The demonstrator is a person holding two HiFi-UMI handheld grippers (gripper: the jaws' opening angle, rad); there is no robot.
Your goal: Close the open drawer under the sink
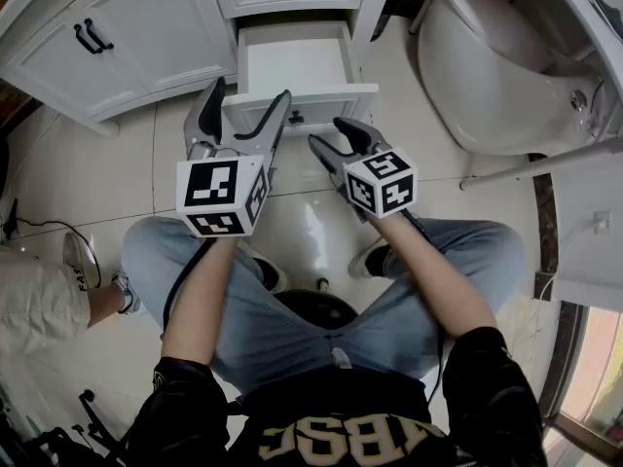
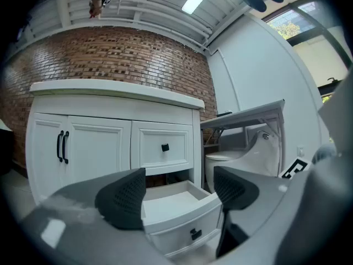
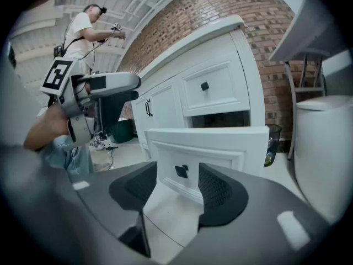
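The white drawer (image 1: 295, 64) under the sink stands pulled out of the vanity, its inside bare. Its front panel (image 1: 304, 105) carries a small black knob (image 1: 295, 118). My left gripper (image 1: 249, 100) hovers just in front of the panel's left end with its jaws spread wide and nothing in them. In the left gripper view the drawer (image 2: 176, 200) shows between the pads of that gripper (image 2: 179, 195), a short way off. My right gripper (image 1: 338, 138) is open, a little before the panel's right half. The right gripper view frames the knob (image 3: 181, 171) between that gripper's (image 3: 177, 191) pads, untouched.
A closed upper drawer (image 2: 164, 147) sits above the open one, with cabinet doors (image 1: 92, 35) to its left. A white toilet (image 1: 496, 66) stands to the right, and a small bin (image 3: 270, 142) beside the vanity. Another person (image 3: 83, 32) stands at the far left.
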